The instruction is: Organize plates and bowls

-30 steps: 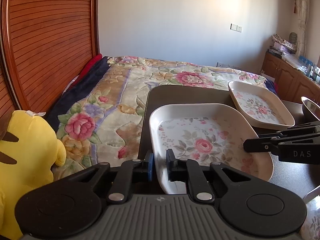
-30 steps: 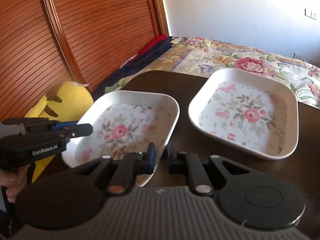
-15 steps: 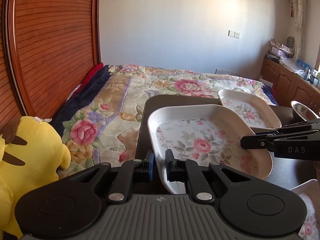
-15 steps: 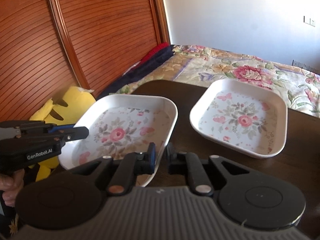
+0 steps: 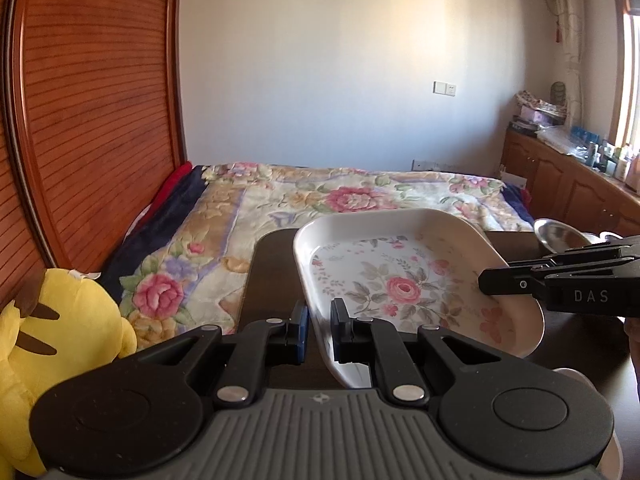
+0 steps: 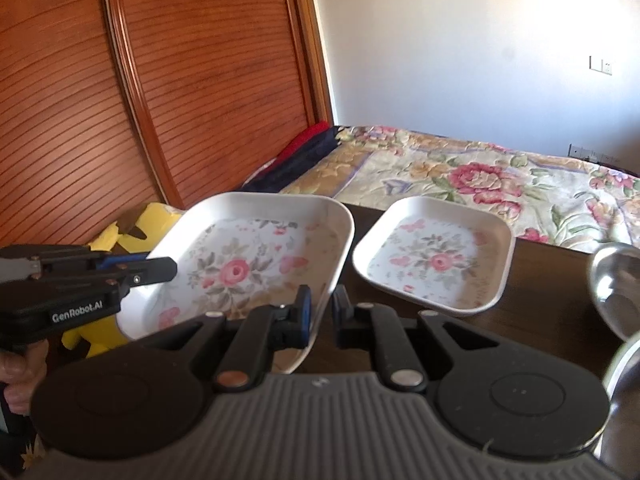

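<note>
A square white plate with a rose print [image 5: 400, 280] hangs tilted above the dark table [image 5: 272, 280], held from both sides. My left gripper [image 5: 319, 320] is shut on its near left rim. My right gripper [image 6: 322, 312] is shut on its right rim. Each gripper shows in the other's view: the right gripper [image 5: 486, 280] at the plate's right edge, the left gripper [image 6: 164, 268] at the held plate's [image 6: 248, 264] left edge. A second floral plate [image 6: 436, 256] lies flat on the table to the right.
A metal bowl [image 5: 560, 234] stands at the table's right side, and a shiny bowl [image 6: 616, 280] shows at the right edge. A yellow plush toy [image 5: 60, 328] sits left of the table. Beyond are a floral-covered bed [image 5: 340, 200] and a slatted wooden wardrobe [image 6: 160, 100].
Both grippers have risen together with the plate, which now sits higher above the table. The second plate has slipped out of the left wrist view, hidden behind the held plate.
</note>
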